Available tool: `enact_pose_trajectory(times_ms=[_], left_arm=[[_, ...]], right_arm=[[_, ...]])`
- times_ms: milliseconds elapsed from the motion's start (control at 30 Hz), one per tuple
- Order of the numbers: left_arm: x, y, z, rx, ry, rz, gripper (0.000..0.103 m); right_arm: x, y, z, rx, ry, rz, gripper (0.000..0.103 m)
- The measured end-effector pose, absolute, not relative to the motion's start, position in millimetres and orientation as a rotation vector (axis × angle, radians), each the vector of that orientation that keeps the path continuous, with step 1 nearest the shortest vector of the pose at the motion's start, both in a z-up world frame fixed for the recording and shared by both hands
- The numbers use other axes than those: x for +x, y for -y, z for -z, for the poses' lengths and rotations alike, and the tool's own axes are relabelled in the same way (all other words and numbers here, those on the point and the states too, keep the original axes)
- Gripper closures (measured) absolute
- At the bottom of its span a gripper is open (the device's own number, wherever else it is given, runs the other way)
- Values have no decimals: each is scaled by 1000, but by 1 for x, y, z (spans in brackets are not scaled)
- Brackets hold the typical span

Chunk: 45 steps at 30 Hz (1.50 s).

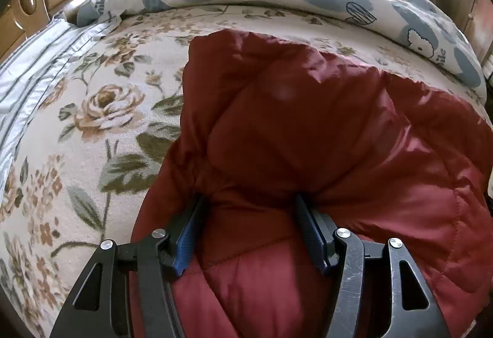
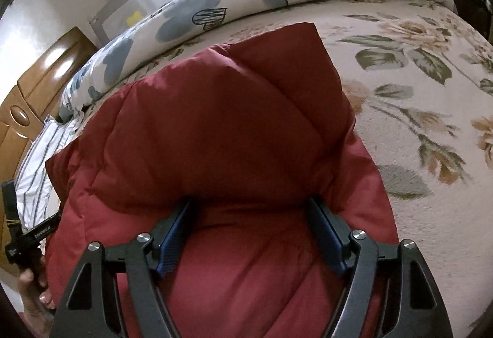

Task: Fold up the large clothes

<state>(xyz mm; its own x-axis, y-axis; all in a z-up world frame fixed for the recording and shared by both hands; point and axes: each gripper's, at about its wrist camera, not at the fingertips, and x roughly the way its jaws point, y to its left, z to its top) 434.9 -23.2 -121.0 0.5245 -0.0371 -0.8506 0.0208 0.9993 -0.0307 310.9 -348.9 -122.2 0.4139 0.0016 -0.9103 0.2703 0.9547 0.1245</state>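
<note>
On the floral bedspread (image 1: 92, 128) the dark red padded coat (image 1: 292, 128) lies bunched at the near edge, with the left gripper (image 1: 249, 202) and right gripper (image 2: 251, 204) both spread wide, fingertips tucked under its raised folds.

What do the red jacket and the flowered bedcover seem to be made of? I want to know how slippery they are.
Red jacket: looks like smooth, slightly shiny synthetic shell, quilted and padded, going by the stitch lines and sheen. Flowered bedcover: looks like matte, fuzzy fleece or plush, with soft printed edges.

Glossy quilted red jacket (image 1: 308, 122), seemingly fleecy floral blanket (image 1: 92, 110).
</note>
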Motion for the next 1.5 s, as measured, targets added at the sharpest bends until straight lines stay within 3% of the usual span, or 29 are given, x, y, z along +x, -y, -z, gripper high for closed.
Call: enact_pose_trajectory(times_ms=[400, 600, 733, 867, 1200, 1367, 1500], left_arm=[[389, -4, 83, -96, -947, 113, 43], [354, -34, 70, -159, -901, 130, 31], [345, -52, 70, -214, -895, 132, 28], [345, -70, 81, -299, -931, 147, 28], [361, -87, 108, -426, -997, 184, 28], [374, -90, 123, -480, -1030, 205, 24], [388, -86, 137, -520, -1063, 234, 16]], right_arm=[[298, 348, 90, 296, -1109, 168, 26], [270, 352, 69, 294, -1088, 139, 26], [257, 360, 60, 300, -1083, 147, 25], [247, 372, 58, 324, -1084, 157, 21], [233, 403, 73, 449, -1104, 174, 21], [239, 405, 88, 507, -1125, 133, 19], [245, 401, 107, 559, -1160, 83, 11]])
